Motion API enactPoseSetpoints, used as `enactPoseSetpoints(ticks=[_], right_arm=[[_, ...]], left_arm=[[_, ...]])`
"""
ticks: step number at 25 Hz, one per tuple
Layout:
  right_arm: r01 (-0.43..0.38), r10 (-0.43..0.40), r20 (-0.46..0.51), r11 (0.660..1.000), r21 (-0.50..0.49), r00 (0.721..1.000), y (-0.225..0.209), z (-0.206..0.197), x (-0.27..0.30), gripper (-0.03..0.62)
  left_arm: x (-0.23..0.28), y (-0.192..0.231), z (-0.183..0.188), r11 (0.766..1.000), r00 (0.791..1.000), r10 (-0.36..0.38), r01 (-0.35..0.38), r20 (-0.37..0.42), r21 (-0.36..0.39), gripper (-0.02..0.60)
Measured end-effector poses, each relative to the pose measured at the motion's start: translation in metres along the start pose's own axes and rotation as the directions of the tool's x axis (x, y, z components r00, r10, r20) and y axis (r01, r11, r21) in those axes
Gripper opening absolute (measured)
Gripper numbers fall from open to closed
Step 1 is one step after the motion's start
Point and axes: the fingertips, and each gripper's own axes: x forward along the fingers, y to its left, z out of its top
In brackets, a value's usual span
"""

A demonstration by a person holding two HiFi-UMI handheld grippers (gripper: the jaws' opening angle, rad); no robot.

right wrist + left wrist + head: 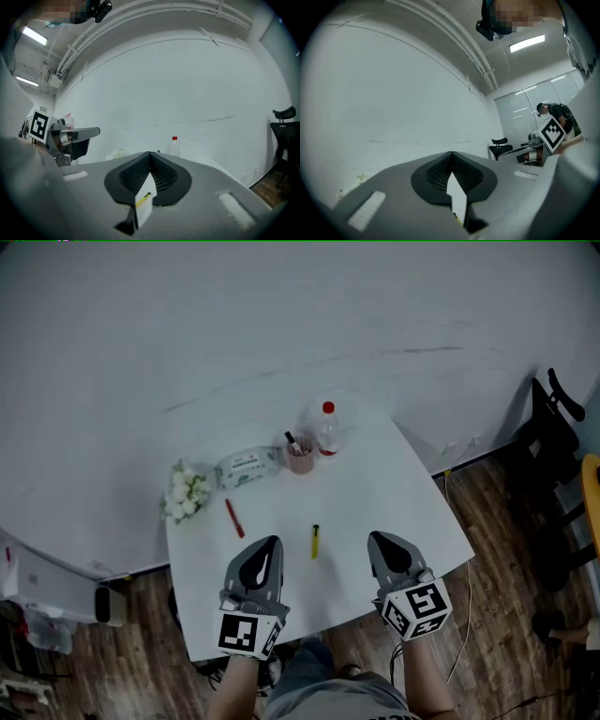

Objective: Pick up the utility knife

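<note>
The left gripper [271, 544] and the right gripper [376, 540] each have their jaws pressed together with nothing between them, held over the white table [412, 502] on either side of the yellow utility knife [315, 541]. The knife lies flat between their tips, touched by neither. Left of the knife lies a red pen [233, 518]; beyond the knife stand a pink cup [299, 459], a red-capped bottle [327, 430], a wipes pack [248, 466] and white flowers [186, 492]

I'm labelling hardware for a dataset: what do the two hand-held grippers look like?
The left gripper and right gripper are grey tapering shells, fingers lined with black ribbed pads. Each carries a cube of black-and-white square markers at the rear. The person wears a grey top.
</note>
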Motion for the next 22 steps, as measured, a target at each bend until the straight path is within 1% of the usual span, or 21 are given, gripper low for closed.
enactPoseSetpoints(ticks=[4,10,16,22], right_arm=[[-0.007,0.009,-0.082,1.0,0.022,0.997,0.001,-0.02,0.024,0.0],[-0.004,0.017,-0.188,0.998,0.068,0.982,0.004,-0.051,0.052,0.0],[0.023,0.014,-0.256,0.99,0.139,0.967,0.004,-0.074,0.074,0.006],[0.043,0.021,-0.339,0.983,0.18,0.941,0.007,-0.101,0.09,0.032]], left_arm=[[0.011,0.013,-0.008,1.0,1.0,-0.013,0.012,-0.015,-0.009,0.019],[0.022,0.033,-0.02,1.0,0.999,-0.016,0.015,-0.034,-0.022,0.02],[0.028,0.049,-0.03,0.999,0.999,-0.012,0.01,-0.048,-0.04,0.02],[0.029,0.062,-0.039,0.999,0.998,0.0,-0.003,-0.065,-0.048,0.018]])
